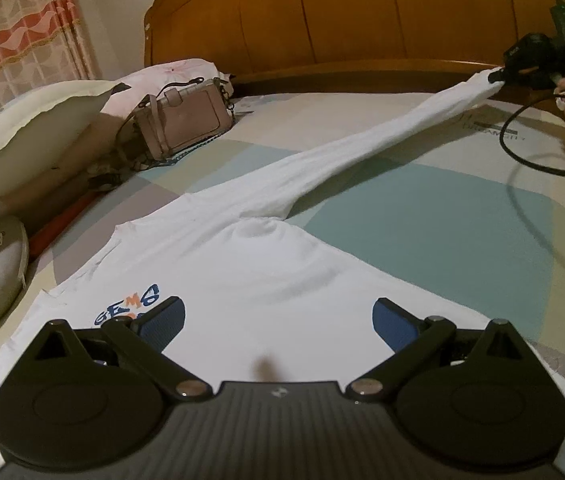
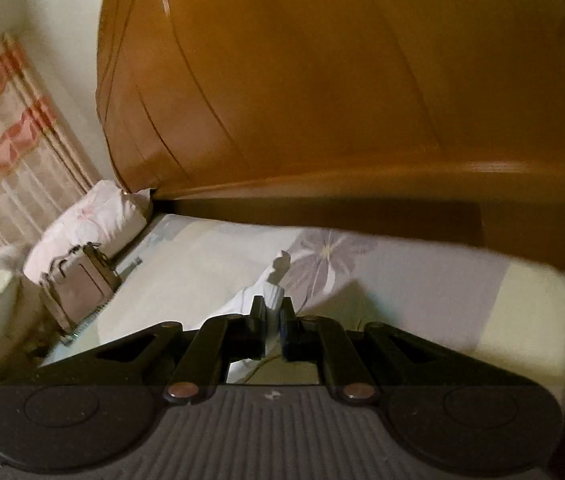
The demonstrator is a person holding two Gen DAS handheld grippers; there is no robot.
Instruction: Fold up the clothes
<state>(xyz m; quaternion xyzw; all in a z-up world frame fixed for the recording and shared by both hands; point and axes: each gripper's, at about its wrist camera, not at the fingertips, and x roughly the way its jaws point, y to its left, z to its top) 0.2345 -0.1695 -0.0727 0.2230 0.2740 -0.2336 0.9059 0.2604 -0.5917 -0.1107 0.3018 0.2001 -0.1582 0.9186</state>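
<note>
Left gripper (image 1: 278, 320) hovers nearest, jaws spread wide over white shirt (image 1: 242, 280) flat on bed (image 1: 442, 220). Right gripper (image 2: 271, 312) clenched on sleeve cuff (image 2: 274, 280), sleeve (image 1: 362, 148) drawn taut toward headboard (image 1: 362, 12). We judge sleeve fold under way; next we must carry cuff across body. Shirt long-sleeved, printed lettering near hem.
</note>
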